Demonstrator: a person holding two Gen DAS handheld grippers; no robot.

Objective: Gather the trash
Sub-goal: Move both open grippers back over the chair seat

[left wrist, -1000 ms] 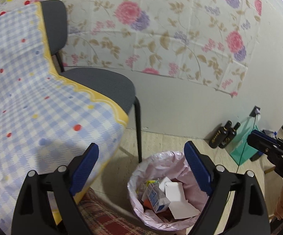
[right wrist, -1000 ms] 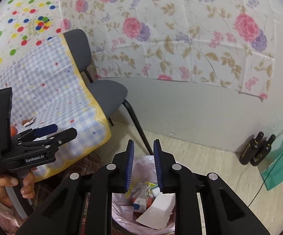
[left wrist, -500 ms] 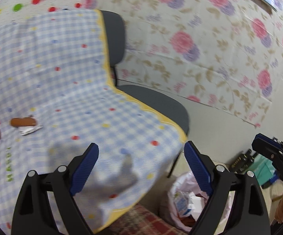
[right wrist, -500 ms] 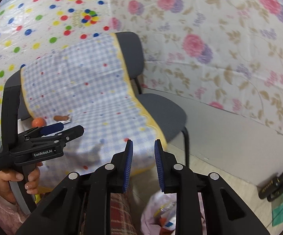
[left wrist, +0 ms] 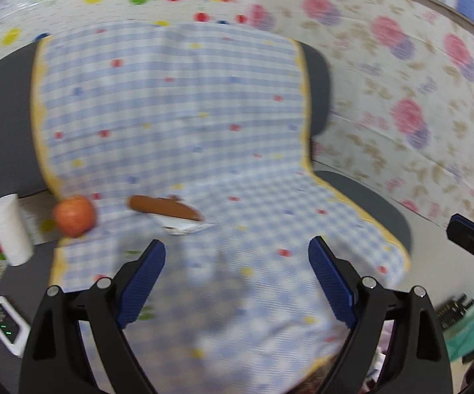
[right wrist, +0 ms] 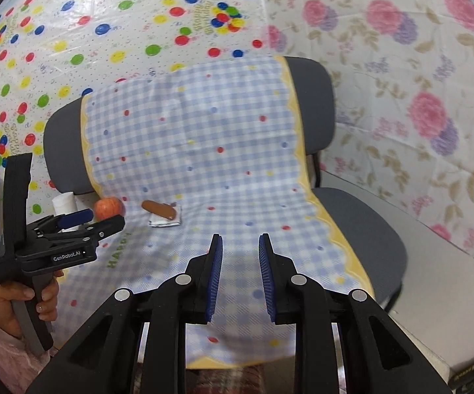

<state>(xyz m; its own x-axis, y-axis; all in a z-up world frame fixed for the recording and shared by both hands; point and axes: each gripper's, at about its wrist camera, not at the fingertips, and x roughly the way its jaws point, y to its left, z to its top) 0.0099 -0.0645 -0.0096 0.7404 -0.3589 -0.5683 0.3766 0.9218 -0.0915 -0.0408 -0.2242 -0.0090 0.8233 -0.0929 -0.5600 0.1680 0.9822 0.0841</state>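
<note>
So the backdrop was all plastic sheeting: a polka-dot birthday sheet on the left and a floral sheet on the right, meeting just above the chairs. In front of that sat two grey chairs side by side, with a blue-and-white checked cloth with a yellow scalloped edge draped over their backs and seats. That cloth was basically my work surface.

No bin that I could make out. In the left wrist view there was only a blurry sliver of something pale at the bottom right, too smeared to call.

The trash sat on the cloth toward the left: a crumpled white wrapper with a brown sausage-shaped thing lying on top of it, touching. Just left of that was an apple, and beside the apple a white roll standing upright off the cloth's edge. A small white device with a green light showed at the lower left in the left wrist view.

My left gripper was spread wide with nothing in it, hovering over the cloth near the wrapper. My right gripper had only a narrow gap between its blue pads and nothing pinched there. A hand in a pink sleeve held the left one's handle.
</note>
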